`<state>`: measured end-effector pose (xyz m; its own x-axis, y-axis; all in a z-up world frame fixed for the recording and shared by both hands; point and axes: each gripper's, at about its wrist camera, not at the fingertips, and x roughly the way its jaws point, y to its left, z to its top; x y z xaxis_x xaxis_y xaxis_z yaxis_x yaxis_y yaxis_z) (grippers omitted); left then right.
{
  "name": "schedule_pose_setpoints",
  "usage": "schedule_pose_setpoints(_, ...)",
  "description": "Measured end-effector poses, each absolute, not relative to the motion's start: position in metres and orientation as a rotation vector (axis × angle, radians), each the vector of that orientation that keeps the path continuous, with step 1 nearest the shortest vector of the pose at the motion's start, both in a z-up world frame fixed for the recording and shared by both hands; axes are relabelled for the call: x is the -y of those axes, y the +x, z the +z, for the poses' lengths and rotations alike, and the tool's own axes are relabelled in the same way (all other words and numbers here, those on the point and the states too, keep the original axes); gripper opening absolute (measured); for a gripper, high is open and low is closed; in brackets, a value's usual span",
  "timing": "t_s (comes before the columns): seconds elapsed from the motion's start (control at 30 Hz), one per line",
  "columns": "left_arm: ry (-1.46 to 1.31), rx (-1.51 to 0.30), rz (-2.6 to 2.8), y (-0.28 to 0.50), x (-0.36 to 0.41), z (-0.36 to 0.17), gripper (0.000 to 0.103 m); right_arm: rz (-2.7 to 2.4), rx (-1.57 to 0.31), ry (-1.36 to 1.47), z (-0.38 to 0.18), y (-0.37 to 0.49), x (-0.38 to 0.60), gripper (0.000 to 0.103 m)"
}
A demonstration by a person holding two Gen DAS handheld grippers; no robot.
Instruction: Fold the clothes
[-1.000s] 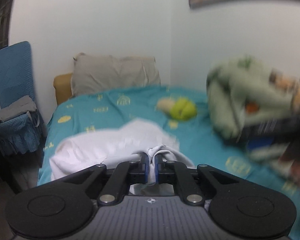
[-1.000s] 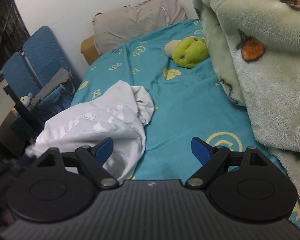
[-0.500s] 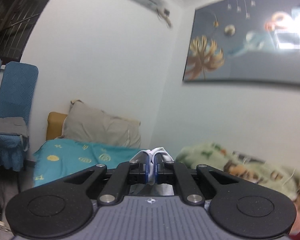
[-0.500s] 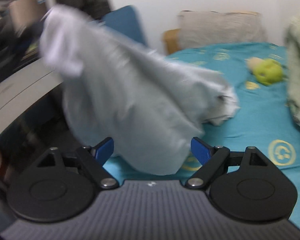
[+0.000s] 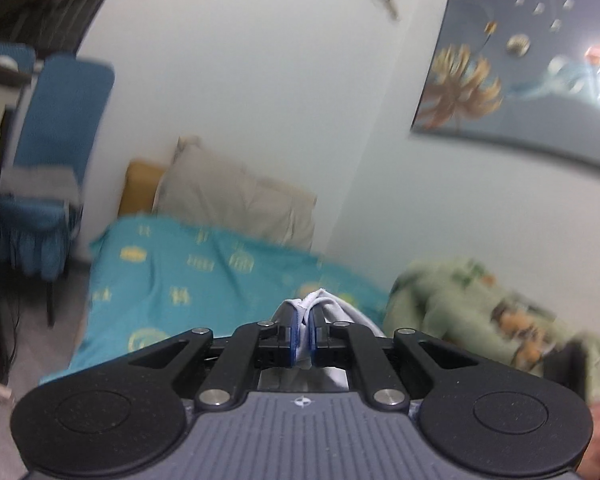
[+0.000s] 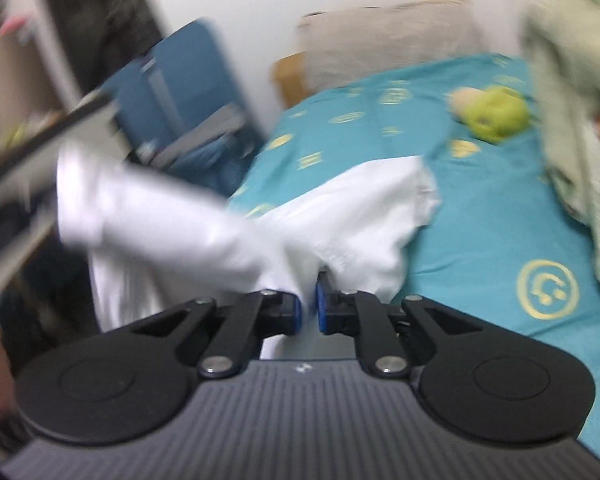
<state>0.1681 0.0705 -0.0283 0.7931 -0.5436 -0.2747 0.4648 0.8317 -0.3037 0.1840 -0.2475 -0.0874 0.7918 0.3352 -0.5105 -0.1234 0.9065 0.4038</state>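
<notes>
A white garment [image 6: 340,220] hangs between my two grippers over the near left part of the teal bed sheet [image 6: 480,208]. My right gripper [image 6: 308,312] is shut on a fold of it, and the cloth stretches up to the left, blurred by motion. My left gripper [image 5: 303,334] is shut on another bunched edge of the white garment [image 5: 320,304] and holds it raised above the bed [image 5: 180,272]. Most of the garment is hidden below the left gripper in its own view.
A green fleece blanket [image 6: 572,120] is piled along the bed's right side. A green plush toy [image 6: 492,114] lies mid-bed, a grey pillow [image 6: 384,48] at the head. Blue folding chairs [image 6: 180,92] and a desk stand left of the bed. A picture [image 5: 520,80] hangs on the wall.
My right gripper was open and has closed on the white garment. My left gripper lifted the garment off the bed and has now tilted down a little, bringing the bed back into view.
</notes>
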Motion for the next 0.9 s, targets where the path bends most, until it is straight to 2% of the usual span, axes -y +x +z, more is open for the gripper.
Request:
schedule_pose_setpoints(0.23,-0.059,-0.601,-0.529,0.218,-0.054,-0.105,0.016,0.123,-0.767,0.428,-0.119,0.219,0.280,0.011)
schedule_pose_setpoints(0.33,-0.037,-0.650,-0.526,0.220,-0.053,-0.116,0.021,0.098,-0.827,0.444,-0.135,0.226,0.283,0.011)
schedule_pose_setpoints(0.4,-0.006,-0.642,-0.524,0.210,-0.049,-0.106,0.032,0.087,-0.834,0.433,-0.137,0.222,0.283,0.012)
schedule_pose_setpoints(0.47,0.020,-0.618,-0.511,0.190,-0.046,-0.085,0.057,0.086,-0.828,0.448,-0.136,0.220,0.284,0.012)
schedule_pose_setpoints(0.5,0.037,-0.605,-0.508,0.179,-0.044,-0.074,0.059,0.086,-0.825,0.455,-0.135,0.219,0.285,0.012)
schedule_pose_setpoints(0.7,0.187,-0.637,-0.639,0.128,-0.007,-0.058,0.068,0.065,-0.799,0.511,-0.132,0.219,0.294,0.012)
schedule_pose_setpoints(0.9,0.374,-0.787,-0.546,0.136,0.036,-0.134,0.066,0.012,-0.633,0.551,-0.112,0.205,0.307,0.011)
